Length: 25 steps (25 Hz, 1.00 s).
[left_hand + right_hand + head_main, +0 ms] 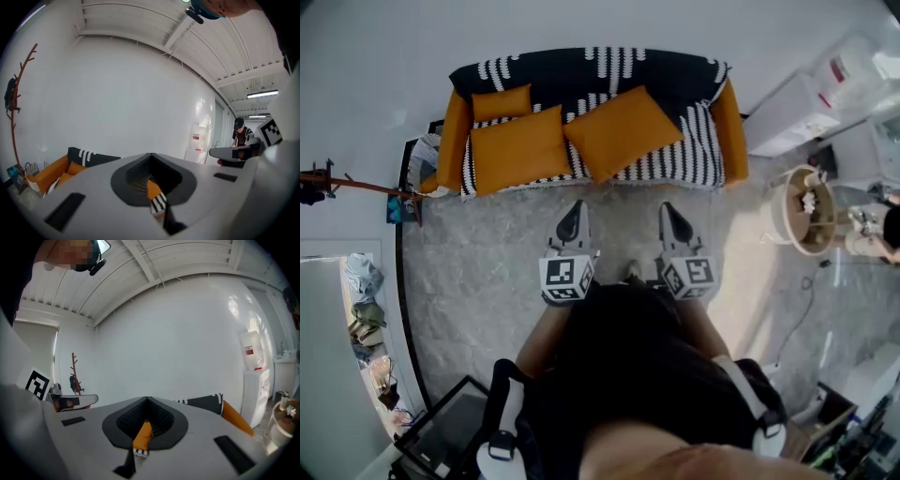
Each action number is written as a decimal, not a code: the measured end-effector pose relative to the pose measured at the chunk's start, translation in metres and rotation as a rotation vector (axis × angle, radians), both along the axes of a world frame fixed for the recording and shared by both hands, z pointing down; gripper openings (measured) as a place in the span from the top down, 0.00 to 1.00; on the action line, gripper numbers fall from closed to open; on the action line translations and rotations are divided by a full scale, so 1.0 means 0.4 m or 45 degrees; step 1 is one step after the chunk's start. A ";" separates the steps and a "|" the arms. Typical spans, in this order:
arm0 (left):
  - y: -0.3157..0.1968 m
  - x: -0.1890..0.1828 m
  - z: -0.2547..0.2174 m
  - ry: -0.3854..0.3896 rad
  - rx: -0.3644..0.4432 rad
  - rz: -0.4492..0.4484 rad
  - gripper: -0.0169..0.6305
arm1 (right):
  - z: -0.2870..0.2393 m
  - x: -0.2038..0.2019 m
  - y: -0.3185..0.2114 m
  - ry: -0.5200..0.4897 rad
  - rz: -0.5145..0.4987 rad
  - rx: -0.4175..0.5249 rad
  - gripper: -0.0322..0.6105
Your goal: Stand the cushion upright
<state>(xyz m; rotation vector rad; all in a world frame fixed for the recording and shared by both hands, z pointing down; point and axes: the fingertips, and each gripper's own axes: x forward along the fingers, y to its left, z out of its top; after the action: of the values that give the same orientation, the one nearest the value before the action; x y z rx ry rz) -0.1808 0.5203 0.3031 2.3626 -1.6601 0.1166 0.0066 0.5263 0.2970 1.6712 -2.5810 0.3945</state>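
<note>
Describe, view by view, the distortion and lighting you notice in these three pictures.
Head view: the fisheye bows the sofa, the light is even and the shadows are soft. Left gripper view: there is a black circular border, the ceiling beams curve, and glare sits on the wall. Right gripper view: the same border and curved ceiling, with brighter glare on the wall.

No words or numbers are legible. The red label on the white appliance, at three o'clock, is too small to read.

Three orange cushions, one sofa, two grippers.
</note>
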 end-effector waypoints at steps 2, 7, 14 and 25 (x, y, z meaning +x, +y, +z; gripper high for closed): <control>-0.002 0.018 -0.001 0.003 0.002 -0.007 0.98 | 0.003 0.019 -0.006 0.005 -0.007 -0.002 0.96; -0.008 0.068 0.032 -0.031 -0.024 -0.056 0.99 | 0.020 0.080 -0.028 0.029 -0.046 -0.011 0.96; -0.031 0.121 0.050 -0.057 -0.037 -0.162 0.98 | 0.075 0.134 -0.067 0.029 -0.143 -0.055 0.96; -0.072 0.163 0.086 -0.077 -0.082 -0.185 0.98 | 0.087 0.149 -0.154 0.002 -0.209 -0.061 0.96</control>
<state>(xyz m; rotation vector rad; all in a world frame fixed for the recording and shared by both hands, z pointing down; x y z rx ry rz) -0.1156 0.4914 0.3375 2.2040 -1.8211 0.2126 0.0663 0.4646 0.3320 1.4311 -2.6594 0.4420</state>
